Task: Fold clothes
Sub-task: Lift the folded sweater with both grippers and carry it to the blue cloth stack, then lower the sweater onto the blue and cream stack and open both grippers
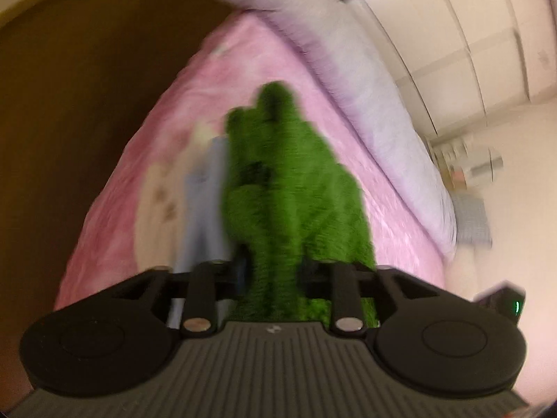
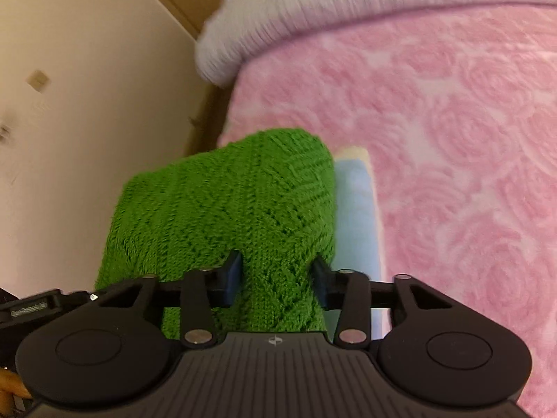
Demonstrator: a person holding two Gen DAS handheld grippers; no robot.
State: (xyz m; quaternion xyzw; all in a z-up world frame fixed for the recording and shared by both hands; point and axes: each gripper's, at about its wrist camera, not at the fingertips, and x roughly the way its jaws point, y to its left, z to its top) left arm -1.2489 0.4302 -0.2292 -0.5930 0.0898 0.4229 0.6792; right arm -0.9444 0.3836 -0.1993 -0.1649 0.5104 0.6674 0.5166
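A green knitted garment (image 1: 289,181) hangs bunched above the pink bed. My left gripper (image 1: 275,268) is shut on one part of it, with the knit running between the jaws. The same green knit (image 2: 236,202) fills the right wrist view, and my right gripper (image 2: 275,275) is shut on another part of it. A light blue folded cloth (image 2: 355,216) lies on the bed beside the garment; it also shows in the left wrist view (image 1: 205,188). The left wrist view is blurred.
A pink rose-patterned blanket (image 2: 452,139) covers the bed. A grey-white ribbed duvet (image 2: 313,3) lies along its far side, also in the left wrist view (image 1: 365,97). White wardrobe doors (image 1: 452,24) stand beyond. The bed edge and pale floor (image 2: 69,104) lie left.
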